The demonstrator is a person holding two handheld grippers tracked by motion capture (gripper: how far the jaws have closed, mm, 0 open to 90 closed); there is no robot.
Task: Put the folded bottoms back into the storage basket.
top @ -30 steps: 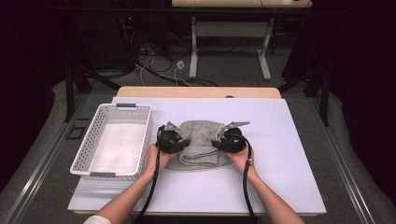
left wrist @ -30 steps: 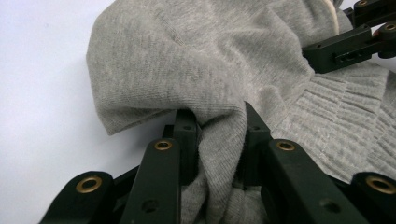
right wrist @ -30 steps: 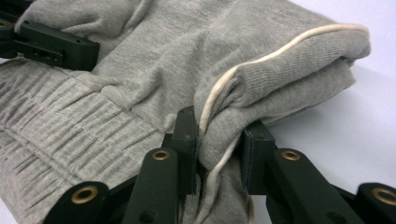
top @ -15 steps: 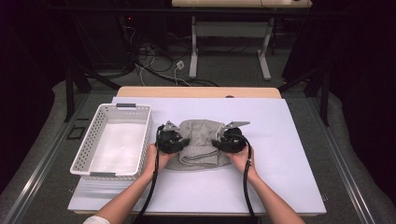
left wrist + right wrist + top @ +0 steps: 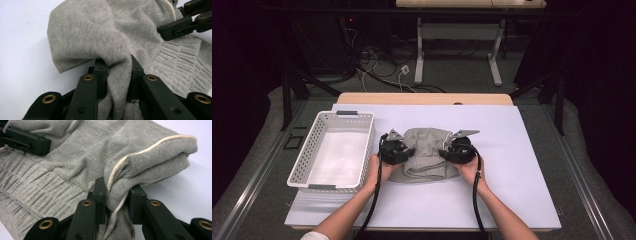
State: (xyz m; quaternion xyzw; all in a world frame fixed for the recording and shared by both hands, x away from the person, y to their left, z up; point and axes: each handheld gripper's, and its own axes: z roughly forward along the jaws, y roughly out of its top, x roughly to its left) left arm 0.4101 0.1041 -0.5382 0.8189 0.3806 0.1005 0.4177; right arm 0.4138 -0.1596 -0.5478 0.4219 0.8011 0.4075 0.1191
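A: Where's the grey garment (image 5: 424,155)?

B: Mid-table, just right of the white basket (image 5: 334,150), folded; long axis runs left edge to right edge.

A: Grippers?

B: Left gripper (image 5: 117,75) clamped on a bunch of cloth at the garment's left end. Right gripper (image 5: 117,195) pinching the right end, by the cream-piped hem (image 5: 150,145). Each faces inward.

A: Next?

B: Probably a lift toward the basket; left hand (image 5: 377,167) is nearer.

No visible change: both grippers (image 5: 398,150) (image 5: 458,149) & grey garment (image 5: 426,152) sit as 1 s ago.
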